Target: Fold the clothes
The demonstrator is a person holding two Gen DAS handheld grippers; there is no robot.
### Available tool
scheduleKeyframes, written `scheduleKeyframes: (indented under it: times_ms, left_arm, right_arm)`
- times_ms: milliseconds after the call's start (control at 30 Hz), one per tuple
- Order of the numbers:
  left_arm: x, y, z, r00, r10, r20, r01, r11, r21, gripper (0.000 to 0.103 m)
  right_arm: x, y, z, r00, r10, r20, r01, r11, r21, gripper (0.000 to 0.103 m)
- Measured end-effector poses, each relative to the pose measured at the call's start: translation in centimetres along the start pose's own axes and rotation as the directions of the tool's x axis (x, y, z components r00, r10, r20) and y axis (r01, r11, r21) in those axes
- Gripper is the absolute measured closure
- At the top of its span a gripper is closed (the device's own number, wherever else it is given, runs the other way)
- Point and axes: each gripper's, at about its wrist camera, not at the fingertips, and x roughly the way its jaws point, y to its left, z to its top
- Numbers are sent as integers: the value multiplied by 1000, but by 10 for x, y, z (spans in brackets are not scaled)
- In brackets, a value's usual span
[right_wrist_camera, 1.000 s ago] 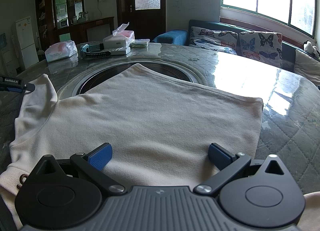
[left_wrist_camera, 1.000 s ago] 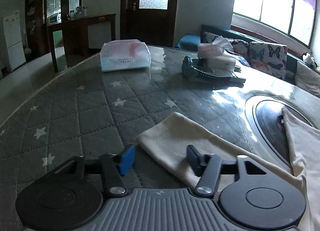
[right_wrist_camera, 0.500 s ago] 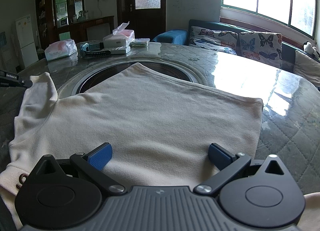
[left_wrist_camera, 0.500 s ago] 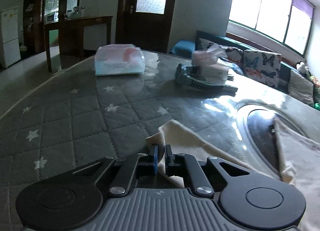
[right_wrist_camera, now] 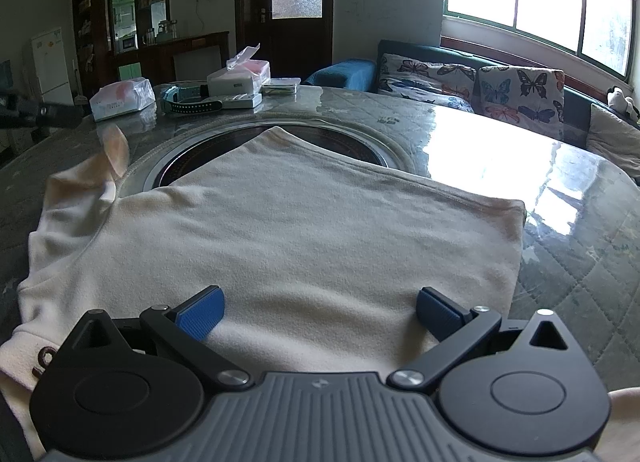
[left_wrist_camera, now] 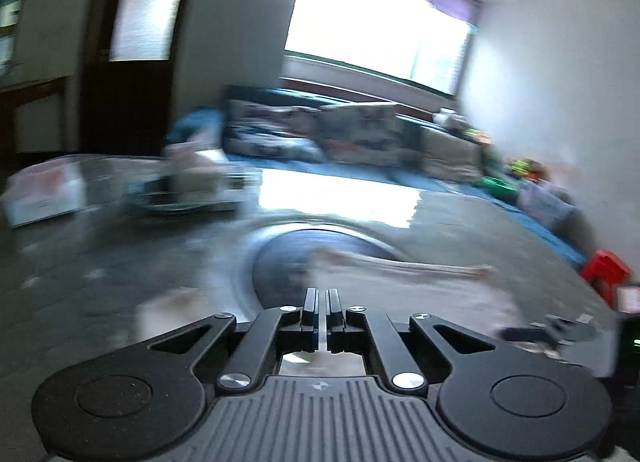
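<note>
A cream shirt point(right_wrist_camera: 280, 230) lies spread flat on the round table, its body over the dark centre disc point(right_wrist_camera: 320, 138). Its left sleeve point(right_wrist_camera: 108, 158) is lifted and curling up at the left. My left gripper point(left_wrist_camera: 321, 302) is shut on that sleeve; the left wrist view is blurred by motion and shows the shirt point(left_wrist_camera: 380, 278) ahead. My right gripper point(right_wrist_camera: 320, 310) is open, low over the near part of the shirt, holding nothing.
At the table's far side sit a tissue pack point(right_wrist_camera: 122, 97), a tissue box point(right_wrist_camera: 240, 76) and a teal watch-like band point(right_wrist_camera: 188, 100). The grey quilted table cover point(right_wrist_camera: 560, 262) runs to the right edge. A sofa with butterfly cushions point(right_wrist_camera: 480, 82) stands behind.
My left gripper closed on the sleeve end, then lifted it and swung right toward the shirt body. The sleeve has risen off the table. My right gripper has not moved.
</note>
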Motion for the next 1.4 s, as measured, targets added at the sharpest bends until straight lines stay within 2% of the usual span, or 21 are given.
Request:
scheduleKeyframes:
  times_ms: [200,333,433,533,567,600,633,667,733,833,933,1000,1133,1267,1400]
  left_arm:
    - [18,-51,-4,989,-137,-49,140,988,71,100]
    - [30,-70,-10,975,-198,-104,208,972,105,100]
    - [35,-80,-20,968,-203,-147,224,963,148,98]
    - [33,-81,-28,978,-152,-143,179,964,196,96]
    - [33,-79,-28,982,-130,-134,156,965,209,92]
    - [31,-75,-29,988,-102,-116,125,968,216,87]
    - [29,-70,-29,992,-73,-103,94,972,214,71]
    - [27,-64,-29,995,-44,-89,62,975,211,62]
    - [25,-53,-30,997,2,-80,15,978,210,61]
    - [19,-38,-33,995,78,-54,-64,973,221,53]
    - [15,-23,-36,987,157,-29,-146,960,238,46]
    - [16,-12,-38,976,218,-19,-206,945,256,45]
    - [30,4,-40,944,329,3,-312,892,326,45]
    - [44,25,-38,931,363,-39,-332,887,320,49]
    - [53,41,-41,933,349,-87,-311,904,293,65]
  right_arm:
    - [-1,1,0,1000,-2,3,2,1000,-4,0]
    - [-1,0,0,1000,1,4,-1,1000,1,0]
    - [-1,0,0,1000,3,4,-3,1000,2,0]
    - [-1,1,0,1000,0,5,0,1000,0,0]
    - [-1,1,0,1000,0,4,0,1000,0,0]
    - [-1,1,0,1000,0,4,0,1000,0,0]
    - [-1,0,1,1000,2,3,-2,1000,1,0]
    - [0,0,1,1000,3,2,-3,1000,2,0]
    - [0,0,1,1000,3,1,-3,1000,2,0]
    - [0,0,0,1000,2,0,-2,1000,1,0]
    - [-1,0,0,1000,4,0,-4,1000,0,0]
    - [-1,0,1,1000,5,-1,-5,1000,1,0]
    - [0,0,1,1000,5,-2,-5,1000,-1,0]
    - [-1,0,2,1000,3,-3,-3,1000,-2,0]
    - [-2,-1,5,1000,9,-4,-9,1000,1,6]
